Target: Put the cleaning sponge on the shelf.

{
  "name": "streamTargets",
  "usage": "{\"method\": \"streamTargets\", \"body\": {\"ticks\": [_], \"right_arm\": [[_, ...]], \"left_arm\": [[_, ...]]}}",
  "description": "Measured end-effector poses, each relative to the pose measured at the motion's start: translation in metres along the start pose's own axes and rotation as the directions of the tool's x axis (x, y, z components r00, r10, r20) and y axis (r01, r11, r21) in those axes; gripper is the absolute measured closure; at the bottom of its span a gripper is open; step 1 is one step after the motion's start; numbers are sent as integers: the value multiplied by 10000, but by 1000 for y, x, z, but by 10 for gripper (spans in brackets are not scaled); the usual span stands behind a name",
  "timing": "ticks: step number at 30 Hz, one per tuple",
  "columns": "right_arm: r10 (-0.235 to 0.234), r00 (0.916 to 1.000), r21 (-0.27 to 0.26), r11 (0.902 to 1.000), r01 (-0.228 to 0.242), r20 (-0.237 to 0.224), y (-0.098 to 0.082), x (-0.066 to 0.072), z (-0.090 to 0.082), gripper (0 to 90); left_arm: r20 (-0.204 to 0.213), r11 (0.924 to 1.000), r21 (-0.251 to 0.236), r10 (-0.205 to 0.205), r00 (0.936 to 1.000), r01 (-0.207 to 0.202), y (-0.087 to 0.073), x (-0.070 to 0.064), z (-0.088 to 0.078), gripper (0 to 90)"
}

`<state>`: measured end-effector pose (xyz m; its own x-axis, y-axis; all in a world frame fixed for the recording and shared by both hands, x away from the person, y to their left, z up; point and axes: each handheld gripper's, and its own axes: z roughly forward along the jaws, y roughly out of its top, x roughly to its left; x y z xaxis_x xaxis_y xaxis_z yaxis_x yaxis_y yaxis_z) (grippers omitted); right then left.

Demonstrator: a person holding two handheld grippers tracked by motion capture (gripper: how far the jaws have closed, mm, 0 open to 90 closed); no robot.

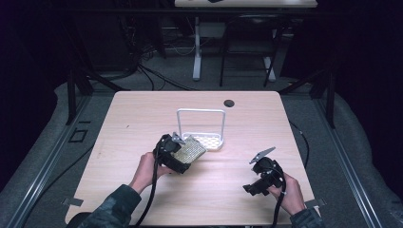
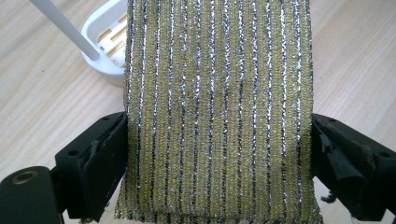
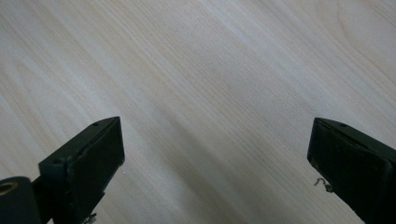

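A glittery yellow-green scouring sponge (image 2: 217, 107) with silver stripes sits between the jaws of my left gripper (image 1: 186, 153), which is shut on it. In the high view the sponge (image 1: 190, 150) is held near the table's middle, its far end just at the front edge of a white rack (image 1: 202, 128) with a tall wire hoop and a slotted base (image 2: 105, 44). My right gripper (image 1: 250, 186) is at the front right of the table, open, with bare wood (image 3: 210, 93) between its jaws.
The wooden table (image 1: 142, 114) has a small dark round hole cover (image 1: 229, 103) at the back. Behind the table stand dark frames, cables and a second desk's legs (image 1: 196, 47). Black rails run along both sides of the table.
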<state>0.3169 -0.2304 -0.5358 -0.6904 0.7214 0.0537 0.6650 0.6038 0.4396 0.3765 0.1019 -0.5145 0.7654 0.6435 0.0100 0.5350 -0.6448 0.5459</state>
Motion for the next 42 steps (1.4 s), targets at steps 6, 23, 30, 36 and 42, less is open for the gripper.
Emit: {"method": "streamTargets", "body": {"ticks": [6,23,30,36,42], "right_arm": [[-1,10000,-2,10000,1,19,0,0,0,32],[-10,10000,-7,10000,10,3,-1,0,-1,32],[12,10000,-4,10000,-12,-6,-1,0,0,32],[-21,10000,3,10000,21,1,-1,0,-1,32],[-30,10000,3,10000,30,-29,-1,0,-1,32]], "left_arm": [[-71,10000,-13,-78,9999,78,7,-1,6,97],[-789,9965,-62,-831,9934,828,29,-2,25,95],[-1141,9905,-82,-1374,9839,1373,39,-2,33,96],[-1171,9876,-187,-1570,9806,1559,49,-7,41,97],[-1336,9858,-191,-1681,9767,1671,55,-10,47,97]]}}
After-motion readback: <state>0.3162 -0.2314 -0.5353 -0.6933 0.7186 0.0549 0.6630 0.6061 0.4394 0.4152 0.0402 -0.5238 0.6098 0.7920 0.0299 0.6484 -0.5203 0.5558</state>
